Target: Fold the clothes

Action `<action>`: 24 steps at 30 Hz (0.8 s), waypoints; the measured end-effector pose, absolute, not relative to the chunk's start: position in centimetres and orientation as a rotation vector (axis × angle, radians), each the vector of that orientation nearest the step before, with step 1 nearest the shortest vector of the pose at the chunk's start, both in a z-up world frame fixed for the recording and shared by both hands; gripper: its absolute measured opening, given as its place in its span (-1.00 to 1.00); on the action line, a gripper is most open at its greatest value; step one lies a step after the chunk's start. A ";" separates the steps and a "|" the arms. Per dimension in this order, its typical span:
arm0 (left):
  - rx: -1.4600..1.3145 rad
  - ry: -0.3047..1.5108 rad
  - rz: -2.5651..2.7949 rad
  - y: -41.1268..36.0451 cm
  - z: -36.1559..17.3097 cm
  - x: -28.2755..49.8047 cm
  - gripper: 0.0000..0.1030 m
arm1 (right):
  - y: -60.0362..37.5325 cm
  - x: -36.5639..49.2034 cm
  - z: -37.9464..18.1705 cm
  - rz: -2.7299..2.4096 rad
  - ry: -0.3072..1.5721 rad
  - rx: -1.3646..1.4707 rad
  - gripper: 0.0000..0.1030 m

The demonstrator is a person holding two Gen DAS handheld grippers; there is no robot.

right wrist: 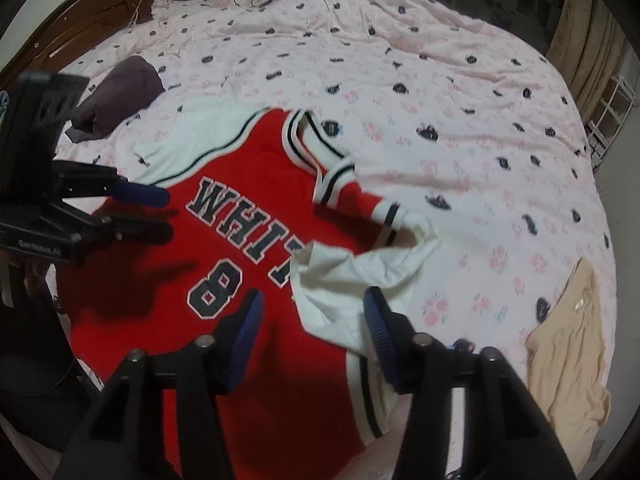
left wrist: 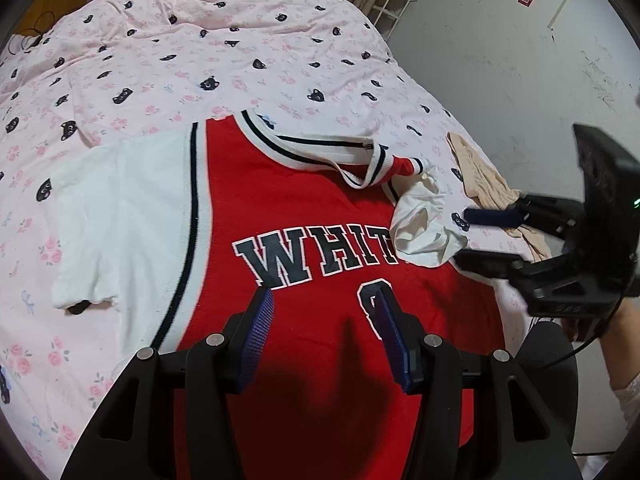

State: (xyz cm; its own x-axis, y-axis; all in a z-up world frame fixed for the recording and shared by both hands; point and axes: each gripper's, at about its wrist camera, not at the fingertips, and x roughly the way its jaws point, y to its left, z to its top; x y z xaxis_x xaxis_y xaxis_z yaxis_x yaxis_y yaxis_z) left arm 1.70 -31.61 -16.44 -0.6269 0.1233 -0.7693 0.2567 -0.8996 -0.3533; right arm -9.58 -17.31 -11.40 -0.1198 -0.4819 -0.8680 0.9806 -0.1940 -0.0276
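Note:
A red jersey (left wrist: 304,208) with white sleeves and black "WHITE 8" lettering lies face up on the pink bedspread (left wrist: 200,40). One white sleeve (left wrist: 120,220) lies spread flat. The other sleeve (right wrist: 360,272) is flipped inward over the end of the lettering, rumpled. My left gripper (left wrist: 324,290) hovers open over the jersey's chest near the number, holding nothing. My right gripper (right wrist: 314,294) is open above the flipped sleeve, whose cloth lies under and beside its right finger. Each gripper shows in the other's view: the right gripper (left wrist: 464,236) and the left gripper (right wrist: 164,214).
A beige garment (right wrist: 568,356) lies near the bed's edge to the right of the jersey. A dark folded garment (right wrist: 120,92) sits by the wooden headboard (right wrist: 80,12). A white wire rack (left wrist: 394,4) and a grey wall stand beyond the bed.

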 end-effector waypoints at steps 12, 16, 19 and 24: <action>1.329 0.685 -2.677 -31.8 -16.9 1.6 -0.07 | -18.9 -11.6 -14.0 -1.707 0.520 1.166 -0.18; 1.328 0.689 -2.673 -31.9 -17.0 1.7 -0.07 | -19.3 -12.1 -14.6 -1.760 0.434 1.244 -0.18; 1.328 0.691 -2.671 -32.0 -17.0 1.7 -0.07 | -19.6 -12.5 -15.0 -1.800 0.383 1.273 -0.19; 1.328 0.692 -2.670 -32.0 -17.0 1.8 -0.07 | -20.1 -12.7 -14.7 -1.865 0.355 1.263 -0.19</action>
State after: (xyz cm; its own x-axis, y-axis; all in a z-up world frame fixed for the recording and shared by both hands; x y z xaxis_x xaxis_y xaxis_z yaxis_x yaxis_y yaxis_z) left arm 1.79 -32.04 -17.05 -0.6211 0.1258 -0.7735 0.2661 -0.8946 -0.3591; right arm -12.74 -20.11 -14.72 -0.1445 -0.4778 -0.8665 0.7630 -0.6113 0.2099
